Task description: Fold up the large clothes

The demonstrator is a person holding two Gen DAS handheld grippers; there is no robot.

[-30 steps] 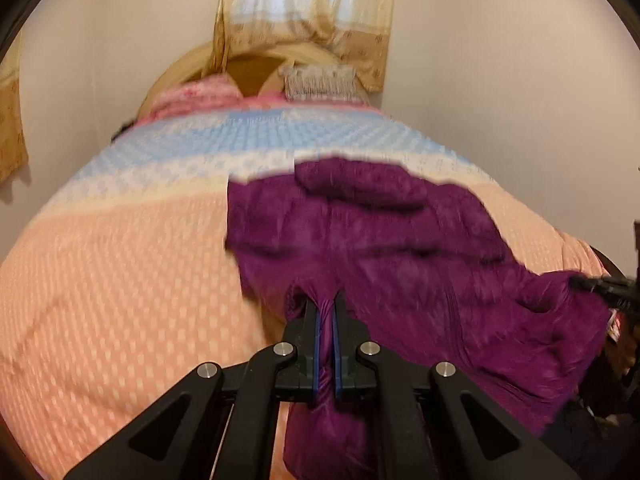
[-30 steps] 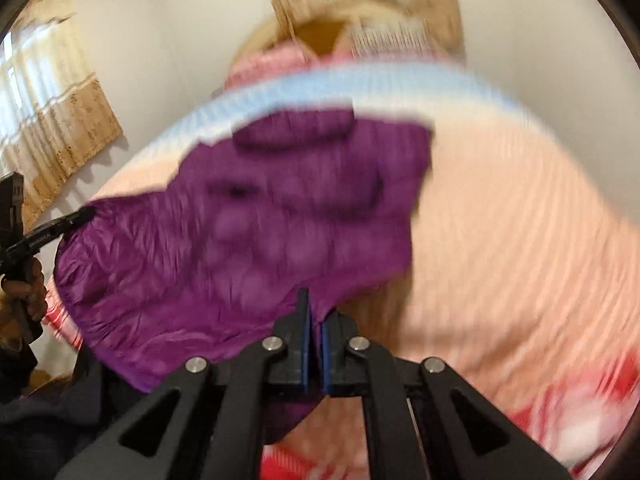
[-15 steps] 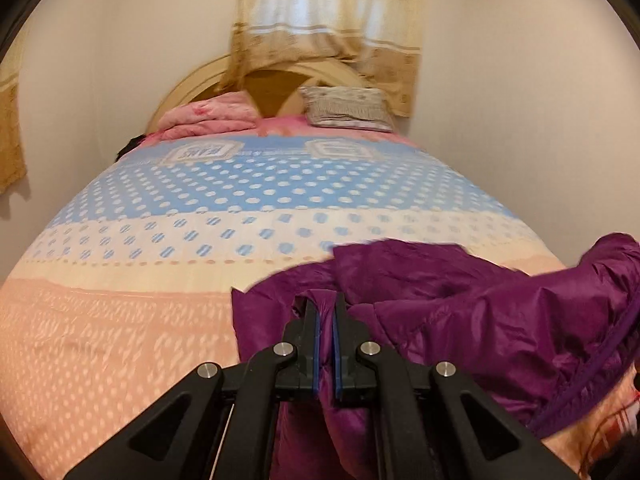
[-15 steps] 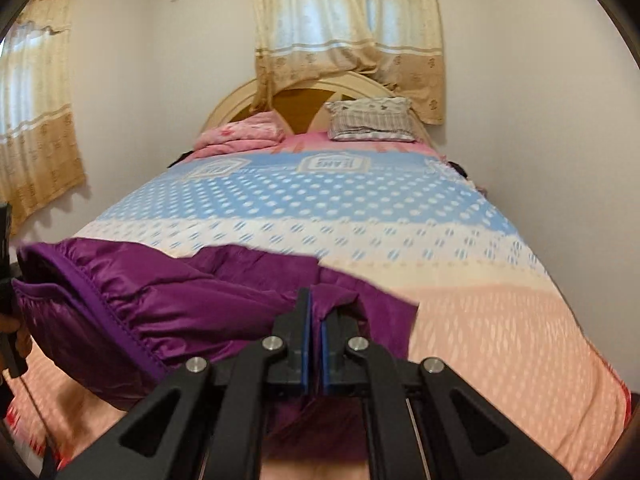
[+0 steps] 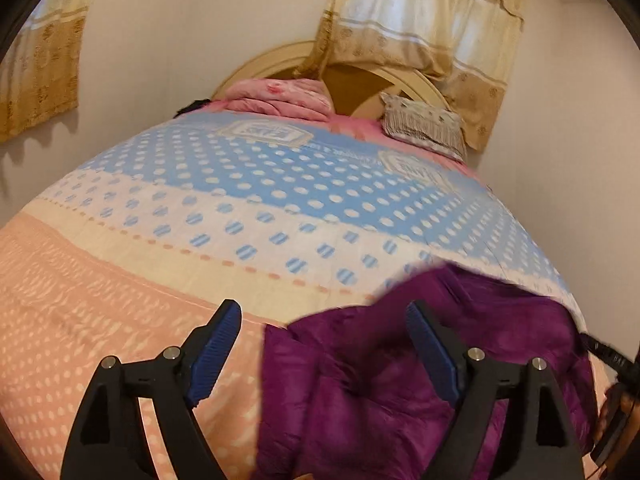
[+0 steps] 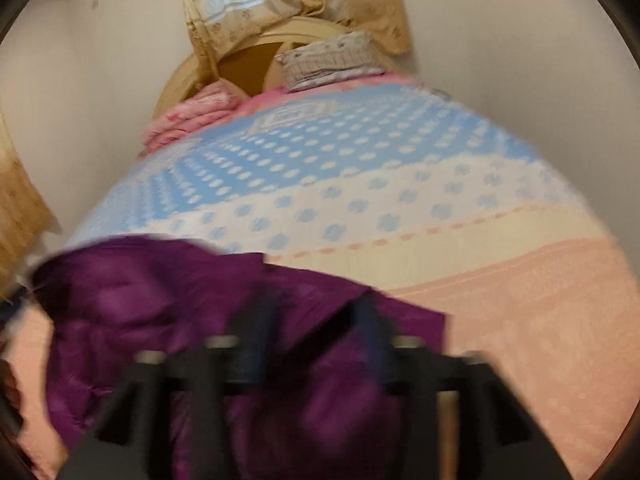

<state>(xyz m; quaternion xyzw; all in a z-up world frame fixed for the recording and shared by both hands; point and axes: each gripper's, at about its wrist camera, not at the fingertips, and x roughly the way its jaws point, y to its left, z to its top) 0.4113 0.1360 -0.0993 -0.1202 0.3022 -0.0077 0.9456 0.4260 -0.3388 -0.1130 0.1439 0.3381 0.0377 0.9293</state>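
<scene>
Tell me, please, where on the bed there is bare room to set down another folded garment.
The widest bare stretch is the blue dotted band of the bedspread, between the purple jacket and the pillows. The peach part beside the left gripper is also bare. The headboard end is crowded: a pink blanket and a striped pillow.

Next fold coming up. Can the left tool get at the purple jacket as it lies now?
Probably yes. The left tool is open, and the purple jacket lies on the bedspread right below and ahead of its right finger, nothing covering it.

Lettering on the bedspread (image 5: 264, 132) panels is too blurred to read.
</scene>
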